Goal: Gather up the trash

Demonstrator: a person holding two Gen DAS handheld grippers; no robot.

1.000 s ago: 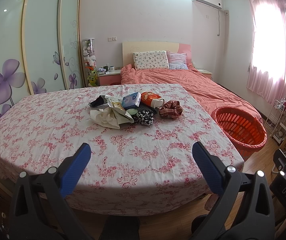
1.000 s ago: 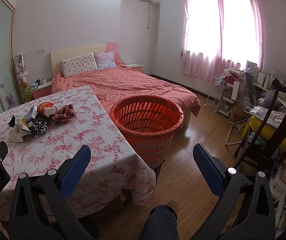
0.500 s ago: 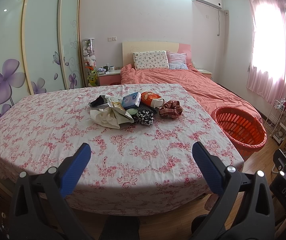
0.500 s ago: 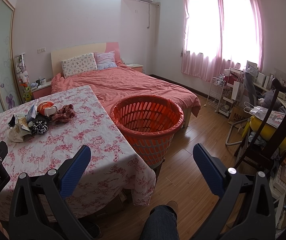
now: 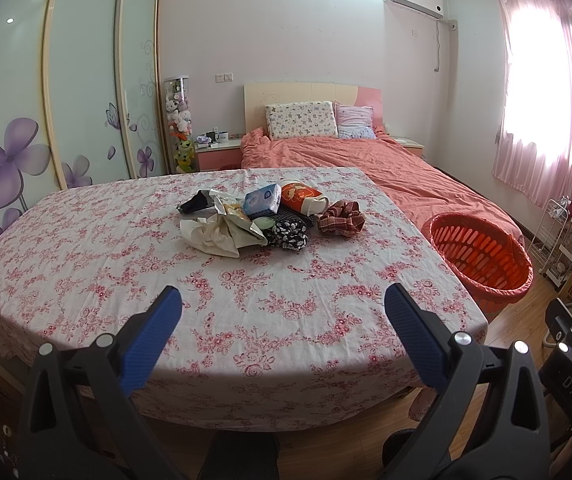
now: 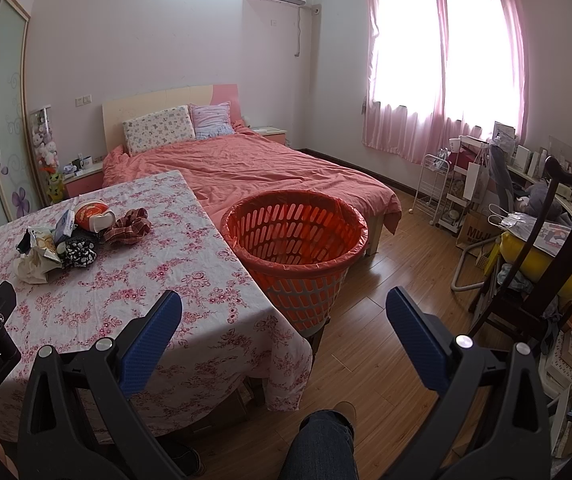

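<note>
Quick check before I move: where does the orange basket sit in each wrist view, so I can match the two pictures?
Left wrist: the orange basket sits at the right edge, on the floor beyond the table's right corner.
Right wrist: the orange basket stands near centre, against the table's right side, in front of the bed.
Shared landmark: the trash pile on the floral tablecloth.

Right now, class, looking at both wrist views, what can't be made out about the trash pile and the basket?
- Pile: lower items buried under the wrappers in both views; print too small to read.
- Basket: bottom hidden by its own rim in the right view; the table edge cuts its near side in the left view.
</note>
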